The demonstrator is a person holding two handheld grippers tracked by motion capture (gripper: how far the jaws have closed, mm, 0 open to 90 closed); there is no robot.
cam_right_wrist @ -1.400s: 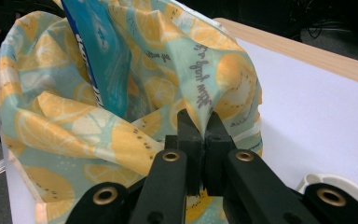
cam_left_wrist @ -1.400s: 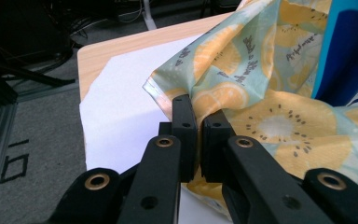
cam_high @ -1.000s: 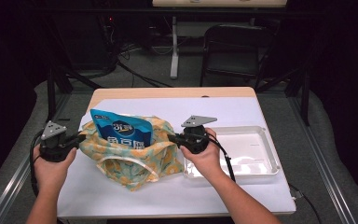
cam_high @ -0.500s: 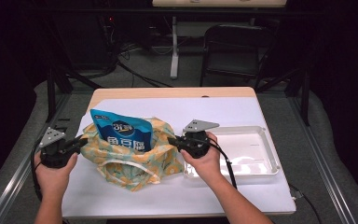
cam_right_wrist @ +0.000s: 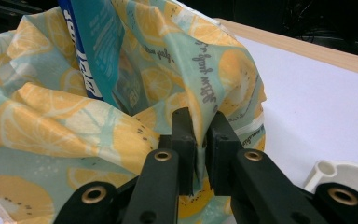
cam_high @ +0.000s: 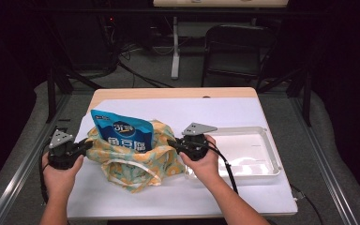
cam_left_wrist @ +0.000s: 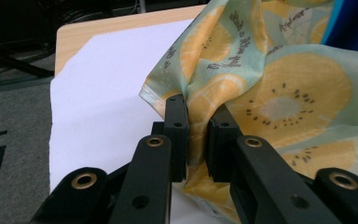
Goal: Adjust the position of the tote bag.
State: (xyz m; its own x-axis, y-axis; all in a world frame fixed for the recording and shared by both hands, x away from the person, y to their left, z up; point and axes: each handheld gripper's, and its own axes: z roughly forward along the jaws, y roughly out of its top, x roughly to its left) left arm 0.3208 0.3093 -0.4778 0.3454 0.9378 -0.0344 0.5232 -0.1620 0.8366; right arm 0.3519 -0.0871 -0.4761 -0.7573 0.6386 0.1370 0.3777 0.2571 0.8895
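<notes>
A fabric bag [cam_high: 131,164] printed with yellow citrus slices lies on the white sheet, and a blue snack pouch [cam_high: 122,133] stands upright in its mouth. My left gripper [cam_high: 88,145] pinches the bag's left edge. In the left gripper view a fold of the bag [cam_left_wrist: 284,93] sits between the pads of that gripper [cam_left_wrist: 197,140]. My right gripper [cam_high: 171,143] pinches the bag's right edge. In the right gripper view the cloth [cam_right_wrist: 51,121] runs between the nearly closed pads of that gripper [cam_right_wrist: 201,140], with the pouch [cam_right_wrist: 91,51] behind. Both pairs of jaws have just been opening a little, with cloth still between them.
A clear plastic tray [cam_high: 262,164] lies to the right of the bag, close to my right hand; its corner [cam_right_wrist: 340,175] is beside the right jaws. A white sheet [cam_high: 206,112] covers the wooden table. A chair [cam_high: 234,47] and cables stand beyond the far edge.
</notes>
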